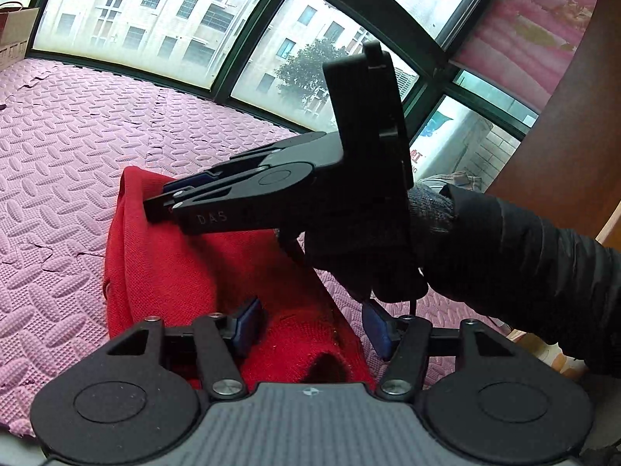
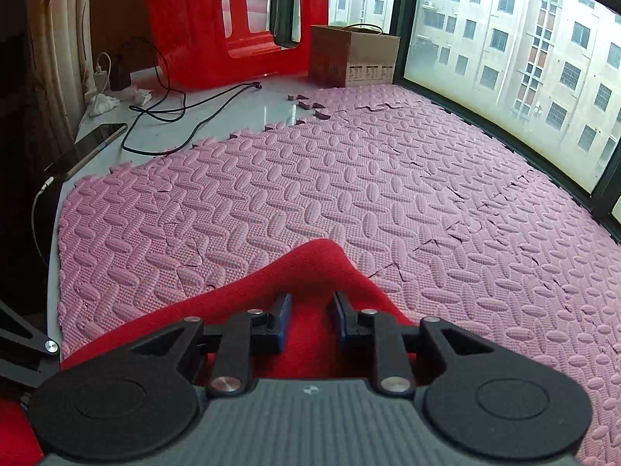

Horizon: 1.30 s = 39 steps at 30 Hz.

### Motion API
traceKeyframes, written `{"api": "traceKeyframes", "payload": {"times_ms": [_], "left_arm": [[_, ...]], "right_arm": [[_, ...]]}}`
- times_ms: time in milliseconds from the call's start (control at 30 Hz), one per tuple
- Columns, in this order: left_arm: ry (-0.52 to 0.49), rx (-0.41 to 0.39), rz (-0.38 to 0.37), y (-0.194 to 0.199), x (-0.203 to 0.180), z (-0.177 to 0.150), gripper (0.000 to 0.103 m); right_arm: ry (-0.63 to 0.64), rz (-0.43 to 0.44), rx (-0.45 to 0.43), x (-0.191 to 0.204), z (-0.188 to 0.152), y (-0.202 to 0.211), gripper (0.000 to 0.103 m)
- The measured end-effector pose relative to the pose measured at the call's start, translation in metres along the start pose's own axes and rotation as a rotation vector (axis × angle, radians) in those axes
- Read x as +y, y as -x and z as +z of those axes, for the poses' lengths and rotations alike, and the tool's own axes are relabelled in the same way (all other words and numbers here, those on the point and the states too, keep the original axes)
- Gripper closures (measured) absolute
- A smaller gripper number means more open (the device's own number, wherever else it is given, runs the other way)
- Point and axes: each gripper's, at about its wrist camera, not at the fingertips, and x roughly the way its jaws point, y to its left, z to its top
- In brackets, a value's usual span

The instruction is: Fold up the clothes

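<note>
Two grippers over one red knit garment point(image 1: 174, 268), spread on pink foam mat point(image 1: 70, 147) beside window point(image 1: 155, 23).

Left gripper point(image 1: 310, 330): jaws moderately wide, blue pads point(image 1: 248, 320) apart, red fabric visible between and below, pads not pressing on it. Low over near part of garment.

Right gripper point(image 1: 155, 206), seen from left wrist view: held by gloved hand point(image 1: 427, 209) in dark sleeve point(image 1: 543, 272), angled down, tips at far top edge of garment. From own view point(image 2: 310, 318): jaws narrow, small gap, red cloth showing in gap and beneath; pads not visibly clamped on it. Raised fold of red cloth point(image 2: 318, 256) peaked just ahead of tips, mat beyond.

Garment flat on left side, bunched near lower right by left gripper.

Background in right wrist view: red plastic stool point(image 2: 217, 31) on its side, cardboard box point(image 2: 353, 54), black cables point(image 2: 186, 105), phone point(image 2: 85, 151) at mat edge.
</note>
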Motion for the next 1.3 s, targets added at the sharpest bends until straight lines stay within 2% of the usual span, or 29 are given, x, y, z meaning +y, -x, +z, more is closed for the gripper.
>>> {"api": "traceKeyframes", "payload": {"times_ms": [133,267,400,533,667,767,833,900,933,1067,1167,1233,1300], "left_arm": [[0.008,-0.002,-0.010,0.001,0.001,0.000,0.042],[0.016,-0.004,-0.006,0.000,0.003,0.001,0.042],[0.022,0.000,-0.008,0.001,0.003,0.002,0.042],[0.017,-0.002,-0.007,0.002,0.002,0.000,0.039],[0.000,0.003,0.001,0.002,-0.002,0.000,0.035],[-0.017,0.003,0.006,0.002,-0.007,0.000,0.027],[-0.028,-0.001,0.010,0.002,-0.011,0.000,0.022],[-0.034,-0.009,0.011,0.004,-0.015,0.000,0.015],[-0.038,-0.015,0.013,0.005,-0.017,0.001,0.009],[-0.082,-0.041,0.047,0.016,-0.026,0.000,0.000],[-0.115,-0.057,0.089,0.027,-0.029,-0.003,0.000],[-0.130,-0.065,0.115,0.034,-0.028,-0.006,0.000],[-0.151,-0.073,0.142,0.040,-0.028,-0.011,0.000]], "right_arm": [[0.022,0.000,0.005,0.001,0.015,0.001,0.081],[0.021,0.008,0.034,0.000,0.016,-0.015,0.080],[0.001,0.014,0.023,-0.005,0.013,-0.007,0.078],[-0.033,0.000,0.003,-0.014,0.002,0.013,0.058],[-0.068,-0.002,-0.008,-0.024,-0.013,0.020,0.051],[-0.090,-0.009,-0.034,-0.027,-0.014,0.024,0.045],[-0.101,-0.019,-0.049,-0.027,-0.011,0.026,0.033],[-0.109,-0.030,-0.057,-0.029,-0.008,0.025,0.025],[-0.110,-0.034,-0.047,-0.031,-0.008,0.023,0.023],[-0.124,-0.036,-0.007,-0.037,-0.014,0.013,0.018],[-0.147,-0.027,-0.004,-0.040,-0.016,0.013,0.017],[-0.145,-0.034,0.006,-0.040,-0.016,0.012,0.009],[-0.146,-0.034,0.011,-0.040,-0.018,0.011,0.008]]}}
